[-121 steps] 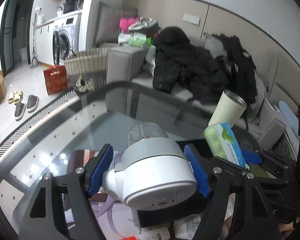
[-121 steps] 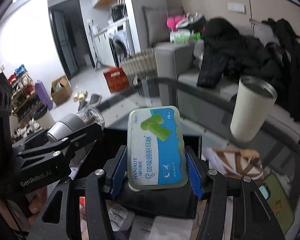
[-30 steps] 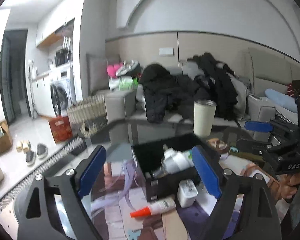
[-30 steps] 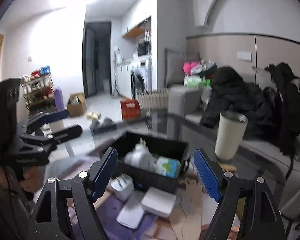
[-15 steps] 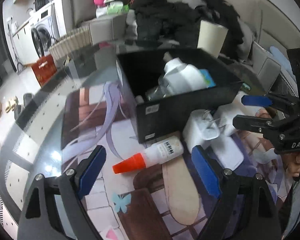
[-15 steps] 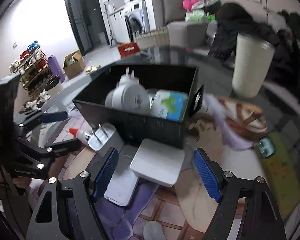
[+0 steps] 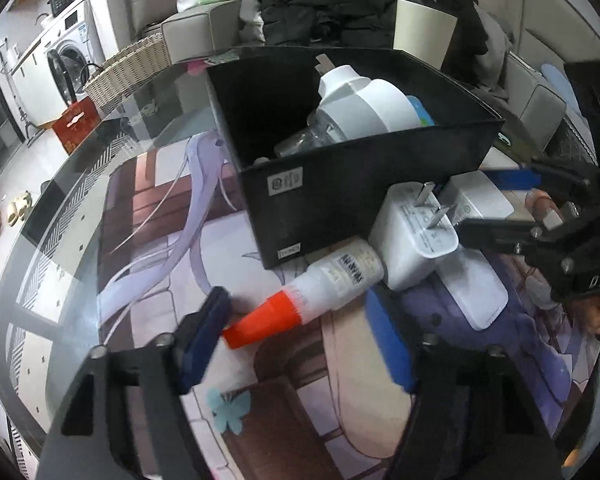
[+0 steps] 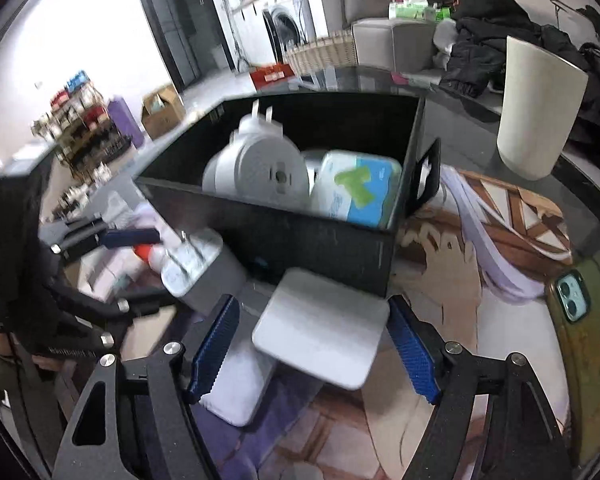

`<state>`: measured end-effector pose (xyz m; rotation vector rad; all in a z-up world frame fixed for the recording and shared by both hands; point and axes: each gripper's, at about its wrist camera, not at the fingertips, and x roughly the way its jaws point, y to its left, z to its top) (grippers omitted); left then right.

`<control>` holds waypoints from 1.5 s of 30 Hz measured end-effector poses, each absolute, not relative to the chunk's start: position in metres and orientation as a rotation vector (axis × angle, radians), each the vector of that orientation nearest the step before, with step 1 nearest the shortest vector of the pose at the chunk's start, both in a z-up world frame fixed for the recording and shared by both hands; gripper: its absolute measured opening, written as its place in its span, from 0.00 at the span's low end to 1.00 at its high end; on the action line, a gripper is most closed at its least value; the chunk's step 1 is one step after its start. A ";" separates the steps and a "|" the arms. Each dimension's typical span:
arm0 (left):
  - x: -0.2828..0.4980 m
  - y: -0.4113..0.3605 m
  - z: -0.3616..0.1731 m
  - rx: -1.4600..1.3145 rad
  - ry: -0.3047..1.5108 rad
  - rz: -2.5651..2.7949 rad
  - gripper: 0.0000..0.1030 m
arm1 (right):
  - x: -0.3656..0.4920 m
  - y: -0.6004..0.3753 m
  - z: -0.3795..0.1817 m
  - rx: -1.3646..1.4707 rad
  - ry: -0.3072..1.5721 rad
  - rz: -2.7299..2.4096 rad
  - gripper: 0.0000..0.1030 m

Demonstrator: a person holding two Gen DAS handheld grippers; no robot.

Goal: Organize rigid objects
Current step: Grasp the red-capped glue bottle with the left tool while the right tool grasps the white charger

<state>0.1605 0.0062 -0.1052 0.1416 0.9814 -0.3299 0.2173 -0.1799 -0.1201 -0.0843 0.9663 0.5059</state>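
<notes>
Glue bottle (image 7: 320, 284) lies between spread left jaws; white box (image 8: 320, 328) between spread right jaws.

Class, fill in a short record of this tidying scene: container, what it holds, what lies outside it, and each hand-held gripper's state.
container: black rectangular storage box on the glass table
inside: white round plug-in device; blue-and-green earplug tin
outside: white glue bottle with orange cap; white two-prong charger; flat white square box
left hand-held gripper: open, around the glue bottle
right hand-held gripper: open, around the flat box
</notes>
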 end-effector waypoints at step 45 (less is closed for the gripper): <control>0.151 -0.005 -0.096 0.090 0.991 -0.389 0.18 | 0.183 -0.189 -0.108 -0.110 0.955 0.412 0.44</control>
